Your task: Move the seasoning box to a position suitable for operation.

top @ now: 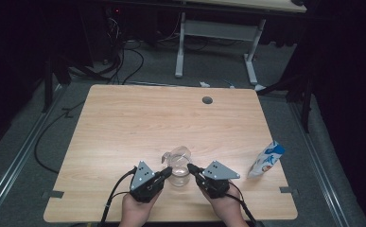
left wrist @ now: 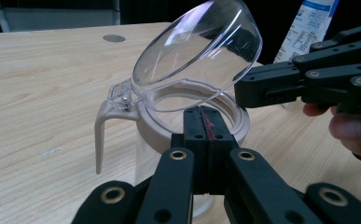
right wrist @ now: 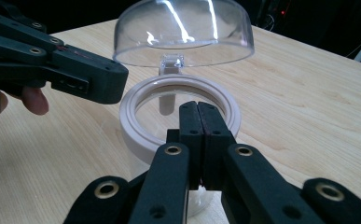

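A clear jug with a beige rim and a beige handle stands near the table's front edge. Its clear domed lid is hinged up and tilted back. My left gripper is shut, empty, with its tips at the near side of the rim. My right gripper is shut too, with nothing between its jaws, and points at the jug from the right. In the left gripper view my own jaws meet before the rim, and the right gripper comes in from the right, under the lid.
A blue and white pouch stands at the table's right edge. A round cable hole sits near the far edge. The wooden tabletop stretches wide to the left and back. Another desk's white legs stand behind.
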{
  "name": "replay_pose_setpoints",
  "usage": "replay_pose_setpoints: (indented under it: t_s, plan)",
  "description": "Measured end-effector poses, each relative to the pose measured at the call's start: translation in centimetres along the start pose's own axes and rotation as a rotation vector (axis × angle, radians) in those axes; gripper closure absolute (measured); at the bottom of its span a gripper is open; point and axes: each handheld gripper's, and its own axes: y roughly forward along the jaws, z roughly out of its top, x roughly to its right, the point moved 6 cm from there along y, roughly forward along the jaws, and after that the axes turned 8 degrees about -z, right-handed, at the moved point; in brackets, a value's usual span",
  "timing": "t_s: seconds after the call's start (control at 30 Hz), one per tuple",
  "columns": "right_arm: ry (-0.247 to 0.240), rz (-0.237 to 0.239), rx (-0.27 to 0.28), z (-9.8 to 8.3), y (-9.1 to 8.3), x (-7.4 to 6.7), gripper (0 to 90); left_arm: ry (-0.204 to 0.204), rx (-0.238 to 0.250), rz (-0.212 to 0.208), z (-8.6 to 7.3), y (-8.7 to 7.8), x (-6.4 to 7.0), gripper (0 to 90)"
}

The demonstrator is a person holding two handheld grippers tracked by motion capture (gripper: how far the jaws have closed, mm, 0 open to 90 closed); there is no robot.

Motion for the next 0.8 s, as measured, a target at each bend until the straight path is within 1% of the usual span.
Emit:
replay_pose_setpoints:
  t_s: [0.1, 0.5, 0.8]
  plan:
    - [-0.009, 0.001, 0.004, -0.1, 0.0, -0.1, 90.0, -0.005, 0.009, 0.001, 0.2, -0.1, -0.1, 89.9]
    - [-0.003, 0.004, 0.012, -0.1, 0.0, -0.1, 90.0, -0.031, 0.048, 0.008, 0.8, -0.4, -0.9, 89.8]
    - [-0.008, 0.008, 0.015, -0.2, 0.1, -0.2, 90.0, -0.061, 0.073, 0.032, 1.1, -1.0, -2.2, 89.8]
